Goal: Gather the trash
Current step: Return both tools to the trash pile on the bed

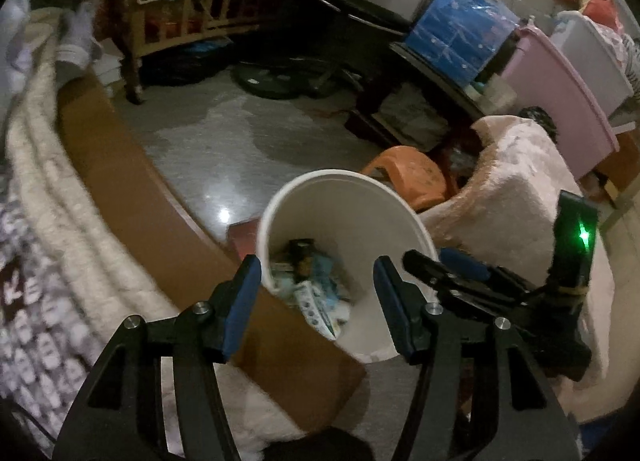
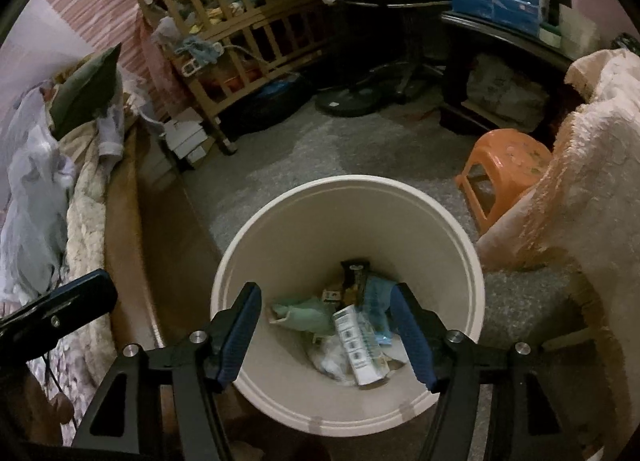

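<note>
A white round trash bin [image 2: 304, 221] stands on the grey floor and holds several pieces of trash: a green mask [image 2: 304, 315], a white blister-pack box [image 2: 356, 345], a dark wrapper [image 2: 356, 281] and blue packaging [image 2: 378, 301]. My right gripper [image 2: 330, 331] is open and empty, directly above the bin's mouth. My left gripper [image 1: 316, 301] is open and empty, above the bin [image 1: 352, 205] near its left rim. The right gripper's fingers [image 1: 428, 265] show in the left wrist view, to the right of the bin. The left gripper's fingertip [image 2: 76, 293] shows at the left of the right wrist view.
A bed with a cream blanket [image 1: 72, 229] and brown wooden frame [image 1: 132, 189] lies left of the bin. An orange plastic stool [image 2: 504, 165] and a pink-draped chair [image 2: 580, 197] stand to the right. A wooden crib [image 2: 240, 37], fan base [image 2: 348, 101] and dark table [image 2: 500, 41] stand behind.
</note>
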Tool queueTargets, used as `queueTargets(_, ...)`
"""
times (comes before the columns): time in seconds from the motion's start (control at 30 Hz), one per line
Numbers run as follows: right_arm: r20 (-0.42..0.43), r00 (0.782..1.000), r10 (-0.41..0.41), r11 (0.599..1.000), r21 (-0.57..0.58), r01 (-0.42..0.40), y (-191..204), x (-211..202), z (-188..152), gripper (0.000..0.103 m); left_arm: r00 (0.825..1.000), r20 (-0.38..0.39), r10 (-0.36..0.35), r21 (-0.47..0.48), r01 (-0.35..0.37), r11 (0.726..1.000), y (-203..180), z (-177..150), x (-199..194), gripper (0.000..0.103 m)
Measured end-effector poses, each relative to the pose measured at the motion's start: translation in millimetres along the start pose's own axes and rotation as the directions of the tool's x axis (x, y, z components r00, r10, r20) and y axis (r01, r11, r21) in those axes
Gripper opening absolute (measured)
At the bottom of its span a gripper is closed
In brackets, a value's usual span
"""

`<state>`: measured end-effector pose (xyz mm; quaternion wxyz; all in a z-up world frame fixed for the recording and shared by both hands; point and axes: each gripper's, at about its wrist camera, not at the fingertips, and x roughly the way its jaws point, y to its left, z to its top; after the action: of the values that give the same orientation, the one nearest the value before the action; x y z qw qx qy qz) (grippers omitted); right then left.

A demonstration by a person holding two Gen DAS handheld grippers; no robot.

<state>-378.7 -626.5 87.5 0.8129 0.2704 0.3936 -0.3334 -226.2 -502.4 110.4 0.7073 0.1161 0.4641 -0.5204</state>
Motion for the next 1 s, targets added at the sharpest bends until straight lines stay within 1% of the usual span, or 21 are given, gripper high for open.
queueTargets(0.07, 0.001, 1.0, 0.011, 1.0, -0.005, -0.011, 6, -1, -1, 0.065, 0.999, 0.01, 0.037, -0.001, -0.037, 0.999, 6, -3, -6, 0.057)
queueTargets(0.3, -0.003, 0.999, 0.044, 0.998, -0.05, -0.044, 38, -5, -4, 0.065, 0.992, 0.035, 0.123, -0.035, -0.122, 0.992, 35, -16, -30, 0.057)
queueTargets(0.43, -0.008, 0.997, 0.071, 0.993, -0.099, -0.071, 65, -10, -5, 0.065, 0.981, 0.054, 0.186, -0.055, -0.183, 0.981, 56, -27, -50, 0.057)
queueTargets(0.53, -0.017, 0.993, 0.114, 0.982, -0.15, -0.115, 93, -14, -9, 0.065, 0.968, 0.062, 0.242, -0.086, -0.236, 0.968, 78, -40, -68, 0.057)
queueTargets(0.63, -0.033, 0.987, 0.156, 0.961, -0.225, -0.159, 128, -16, -16, 0.065, 0.953, 0.055, 0.3, -0.149, -0.289, 0.946, 109, -57, -88, 0.057)
queueTargets(0.77, -0.061, 0.98, 0.19, 0.935, -0.294, -0.2, 170, -11, -26, 0.065, 0.935, 0.034, 0.353, -0.221, -0.338, 0.915, 147, -79, -111, 0.057)
queueTargets(0.93, -0.125, 0.96, 0.249, 0.891, -0.36, -0.278, 222, -4, -41, 0.065, 0.904, 0.01, 0.428, -0.296, -0.406, 0.865, 195, -107, -142, 0.057)
queueTargets(1.0, -0.139, 0.956, 0.257, 0.876, -0.384, -0.291, 239, -3, -46, 0.065, 0.889, -0.001, 0.458, -0.332, -0.433, 0.838, 217, -117, -157, 0.057)
